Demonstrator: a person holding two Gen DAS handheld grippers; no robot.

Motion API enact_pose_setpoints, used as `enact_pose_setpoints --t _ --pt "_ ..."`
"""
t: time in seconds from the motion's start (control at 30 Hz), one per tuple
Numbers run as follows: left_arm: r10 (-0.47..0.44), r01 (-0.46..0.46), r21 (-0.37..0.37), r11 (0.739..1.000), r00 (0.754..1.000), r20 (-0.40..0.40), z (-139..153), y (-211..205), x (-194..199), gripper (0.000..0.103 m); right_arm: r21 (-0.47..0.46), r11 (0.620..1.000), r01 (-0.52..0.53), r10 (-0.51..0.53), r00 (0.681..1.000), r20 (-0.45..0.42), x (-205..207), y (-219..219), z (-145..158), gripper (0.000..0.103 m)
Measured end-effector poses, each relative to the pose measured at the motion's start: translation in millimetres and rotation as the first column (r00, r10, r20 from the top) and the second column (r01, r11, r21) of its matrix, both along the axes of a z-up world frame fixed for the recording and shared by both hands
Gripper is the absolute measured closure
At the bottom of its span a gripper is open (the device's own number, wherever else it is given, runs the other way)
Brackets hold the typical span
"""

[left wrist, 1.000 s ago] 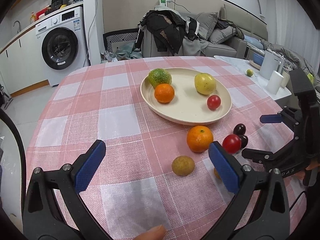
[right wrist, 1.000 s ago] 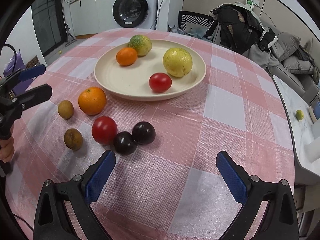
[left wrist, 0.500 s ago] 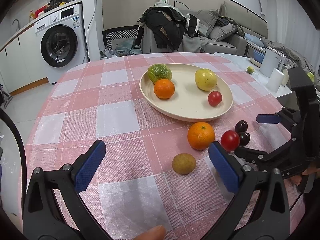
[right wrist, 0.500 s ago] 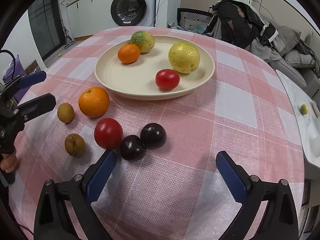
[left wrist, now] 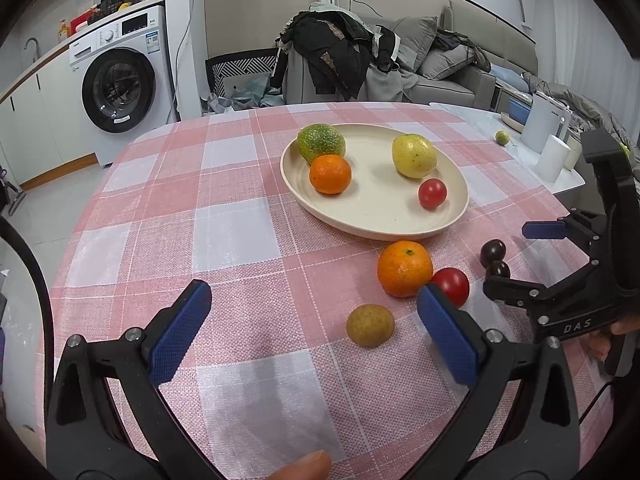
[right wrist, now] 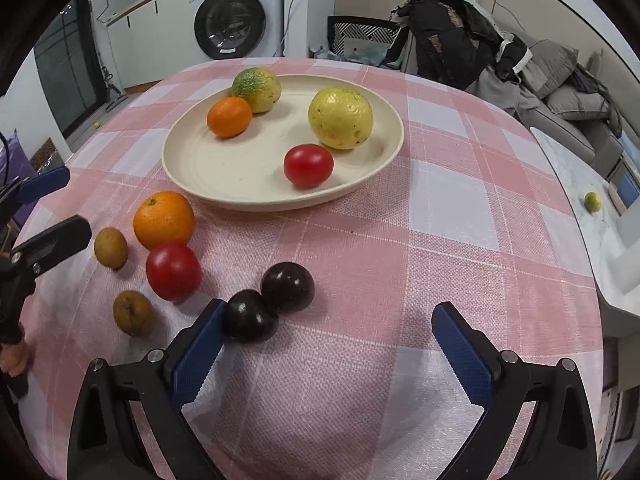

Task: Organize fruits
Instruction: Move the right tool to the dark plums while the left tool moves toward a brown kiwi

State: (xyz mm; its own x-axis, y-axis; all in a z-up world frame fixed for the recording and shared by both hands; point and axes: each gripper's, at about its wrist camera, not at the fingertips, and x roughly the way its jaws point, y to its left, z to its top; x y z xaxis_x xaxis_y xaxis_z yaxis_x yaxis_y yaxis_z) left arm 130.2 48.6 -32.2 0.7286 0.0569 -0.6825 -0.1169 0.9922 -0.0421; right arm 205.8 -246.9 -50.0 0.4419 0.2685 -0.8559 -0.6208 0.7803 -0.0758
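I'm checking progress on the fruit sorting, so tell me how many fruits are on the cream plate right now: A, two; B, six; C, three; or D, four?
D: the cream plate holds four, namely a green-yellow fruit, a small orange, a yellow fruit and a red tomato; the other fruits lie on the tablecloth.

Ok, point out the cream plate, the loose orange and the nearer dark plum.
cream plate (right wrist: pixel 188 168), right wrist view, bare inner surface.
loose orange (right wrist: pixel 163 219), right wrist view, centre of peel.
nearer dark plum (right wrist: pixel 250 316), right wrist view, top.
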Motion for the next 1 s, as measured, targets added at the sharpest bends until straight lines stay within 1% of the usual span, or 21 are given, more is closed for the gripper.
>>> enact_pose_setpoints --t 0.1,0.17,0.33,0.43,0.5,0.53,0.6,0.63,0.67,0.7,0.8,0.9,1.0 --pt "0.001 -0.001 0.003 1.000 1.000 0.000 0.1 0.0 0.0 0.001 0.019 1.000 -0.022 0.023 1.000 -0.017 3.1 -7.1 1.5 0.001" --pt "-0.001 0.001 0.001 1.000 1.000 0.000 0.0 0.0 0.1 0.001 0.014 0.999 -0.045 0.045 0.999 -0.021 3.2 -11.1 2.1 0.002" --pt "-0.004 0.004 0.004 1.000 1.000 -0.003 -1.6 -0.3 0.1 0.001 0.026 0.997 -0.067 0.068 0.997 -0.043 3.7 -18.4 4.2 0.008" --pt "-0.006 0.006 0.001 1.000 1.000 -0.004 -2.4 -0.6 0.3 0.001 0.036 0.995 -0.097 0.099 0.993 -0.070 1.0 -18.0 4.4 0.021" --pt "-0.005 0.005 0.002 1.000 1.000 -0.004 -2.7 -0.6 0.3 0.001 0.039 0.993 -0.113 0.115 0.991 -0.067 -3.7 -16.3 4.9 0.029" --pt "-0.006 0.006 0.002 1.000 1.000 -0.004 -3.0 -0.5 0.1 0.001 0.045 0.991 -0.123 0.126 0.990 -0.067 -5.6 -16.0 5.6 0.031" --pt "-0.006 0.006 0.001 1.000 1.000 -0.004 -3.0 -0.8 0.2 0.001 0.067 0.988 -0.137 0.142 0.987 -0.075 -8.0 -15.8 7.4 0.042" --pt "-0.005 0.005 0.003 1.000 1.000 -0.005 -3.0 -0.9 0.3 0.001 0.074 0.987 -0.141 0.147 0.986 -0.077 -8.7 -15.3 8.1 0.044" --pt "-0.005 0.005 0.004 1.000 1.000 -0.005 -3.0 -0.9 0.2 0.001 0.077 0.986 -0.147 0.153 0.985 -0.079 -9.6 -14.6 8.6 0.050" --pt "-0.004 0.004 0.003 1.000 1.000 -0.005 -2.8 -0.9 0.2 0.001 0.077 0.985 -0.155 0.161 0.984 -0.078 -11.4 -13.8 9.3 0.052" --pt "-0.010 0.010 -0.006 1.000 1.000 -0.005 -3.3 -1.0 0.1 0.001 0.080 0.978 -0.194 0.200 0.977 -0.074 -18.8 -10.8 12.0 0.052" --pt "-0.009 0.009 -0.004 1.000 1.000 -0.006 -3.1 -0.5 0.0 0.001 0.120 0.968 -0.219 0.229 0.971 -0.075 -23.5 -9.7 16.4 0.052" --pt "-0.011 0.011 -0.008 1.000 1.000 -0.003 -3.5 -0.5 0.0 0.001 0.135 0.960 -0.244 0.253 0.965 -0.062 -28.5 -6.6 19.6 0.052"
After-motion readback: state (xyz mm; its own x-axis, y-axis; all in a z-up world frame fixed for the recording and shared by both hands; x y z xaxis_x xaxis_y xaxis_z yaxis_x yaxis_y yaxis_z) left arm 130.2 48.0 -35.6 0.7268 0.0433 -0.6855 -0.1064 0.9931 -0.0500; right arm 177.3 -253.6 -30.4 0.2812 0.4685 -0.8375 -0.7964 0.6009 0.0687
